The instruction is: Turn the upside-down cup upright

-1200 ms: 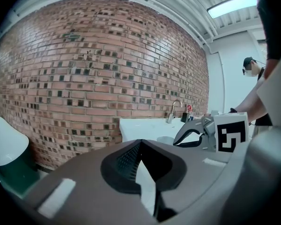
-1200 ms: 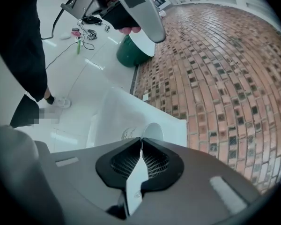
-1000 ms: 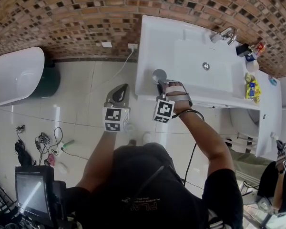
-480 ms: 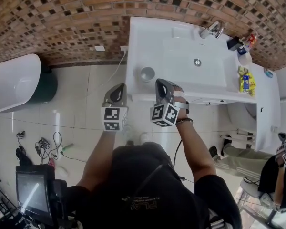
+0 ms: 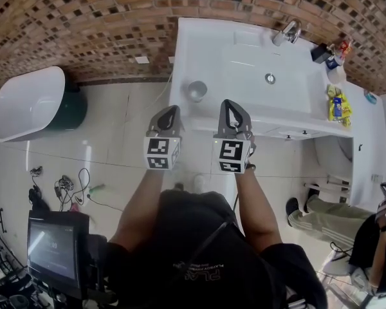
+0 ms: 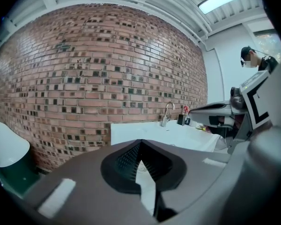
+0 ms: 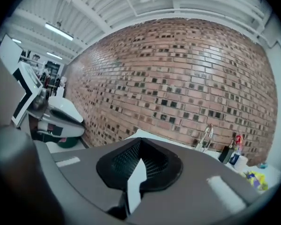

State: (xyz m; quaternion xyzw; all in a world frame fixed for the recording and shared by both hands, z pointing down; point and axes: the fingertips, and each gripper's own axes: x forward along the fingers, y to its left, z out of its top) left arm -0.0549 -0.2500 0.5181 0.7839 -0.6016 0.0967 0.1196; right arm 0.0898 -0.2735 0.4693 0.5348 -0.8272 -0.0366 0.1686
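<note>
Cup [image 5: 197, 90] near counter [image 5: 199, 47] front edge (left claw [image 5: 172, 109], right claw [image 5: 228, 103] closed).

Left hand-held gripper [image 5: 170, 109], right hand-held gripper [image 5: 231, 104] side by side, jaws closed.

The right gripper [image 5: 232, 106] came away from the cup [image 5: 197, 90]. A second ago its jaws were at the cup on the white counter [image 5: 199, 47]. It then drew back past the counter's front edge and ended level with the left gripper [image 5: 169, 112], jaws together, leaving the cup standing alone near the counter's corner.
</note>
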